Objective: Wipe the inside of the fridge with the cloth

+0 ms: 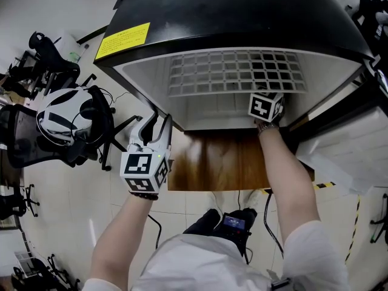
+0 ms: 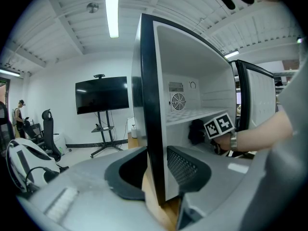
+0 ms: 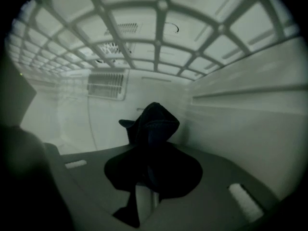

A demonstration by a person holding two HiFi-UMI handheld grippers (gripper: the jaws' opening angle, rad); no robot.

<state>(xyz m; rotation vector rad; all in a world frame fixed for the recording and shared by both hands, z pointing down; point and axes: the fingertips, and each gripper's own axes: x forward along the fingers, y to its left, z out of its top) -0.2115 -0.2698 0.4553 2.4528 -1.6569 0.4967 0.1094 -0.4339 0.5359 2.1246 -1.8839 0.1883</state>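
Jaws of our right tool (image 3: 149, 182) are closed on the dark, bunched cloth (image 3: 153, 129), which pokes out ahead of them deep inside the fridge (image 1: 242, 17), beneath the wire shelf (image 3: 159, 47). Our left tool (image 2: 156, 172) clamps the fridge's side wall (image 2: 150, 100), one jaw either side of its front edge.
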